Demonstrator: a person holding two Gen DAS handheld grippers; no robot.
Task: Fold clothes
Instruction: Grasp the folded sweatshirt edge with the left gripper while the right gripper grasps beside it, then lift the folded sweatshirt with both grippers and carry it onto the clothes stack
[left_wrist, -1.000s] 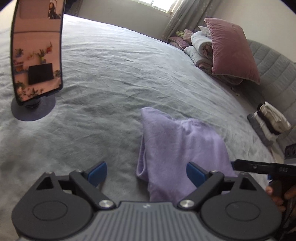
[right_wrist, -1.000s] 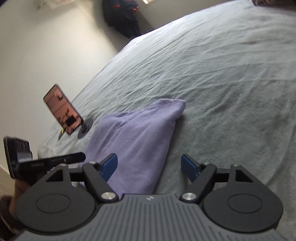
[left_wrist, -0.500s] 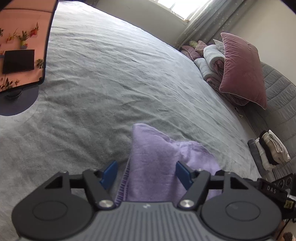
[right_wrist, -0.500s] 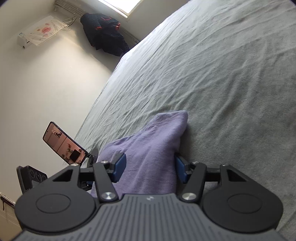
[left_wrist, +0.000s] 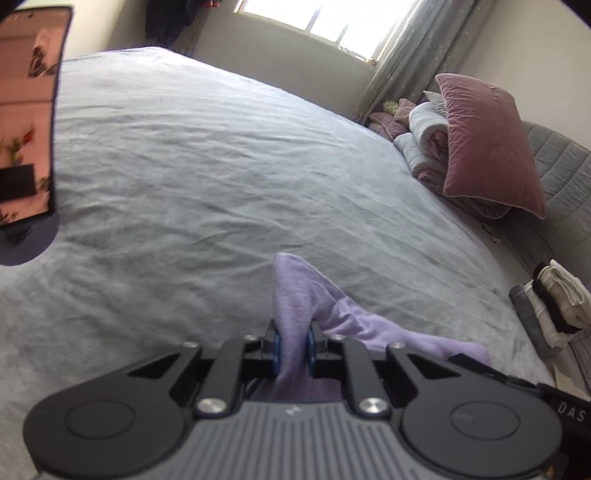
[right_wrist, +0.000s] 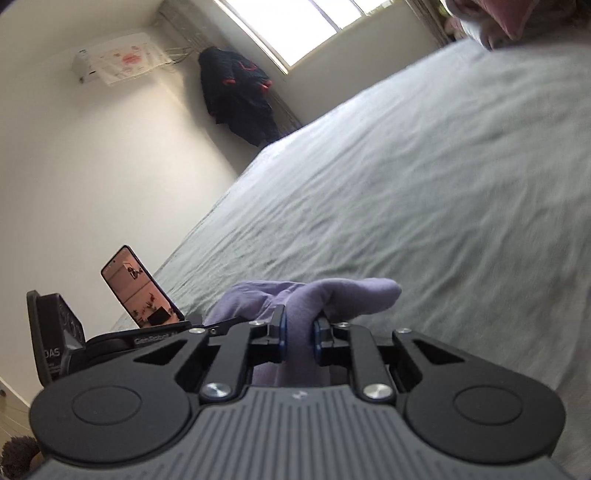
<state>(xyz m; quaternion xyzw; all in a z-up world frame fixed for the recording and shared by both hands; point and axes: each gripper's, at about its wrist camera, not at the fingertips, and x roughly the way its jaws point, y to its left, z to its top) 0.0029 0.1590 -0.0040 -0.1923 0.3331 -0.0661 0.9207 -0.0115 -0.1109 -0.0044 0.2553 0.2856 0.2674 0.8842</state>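
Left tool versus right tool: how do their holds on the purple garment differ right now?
The left tool pinches a fold with the purple garment standing up in a peak past its tips; at the right tool the cloth juts sideways as a rounded end. The left tool faces the pink pillow; the right tool faces the phone. Both are shut on the garment above the grey bed.

Lilac cloth (left_wrist: 295, 295) — grey bedspread (left_wrist: 184, 166)

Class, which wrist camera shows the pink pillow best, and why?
The left wrist view: the pink pillow appears whole, leaning on folded bedding. The right wrist view catches only a blurred pink corner at its top edge.
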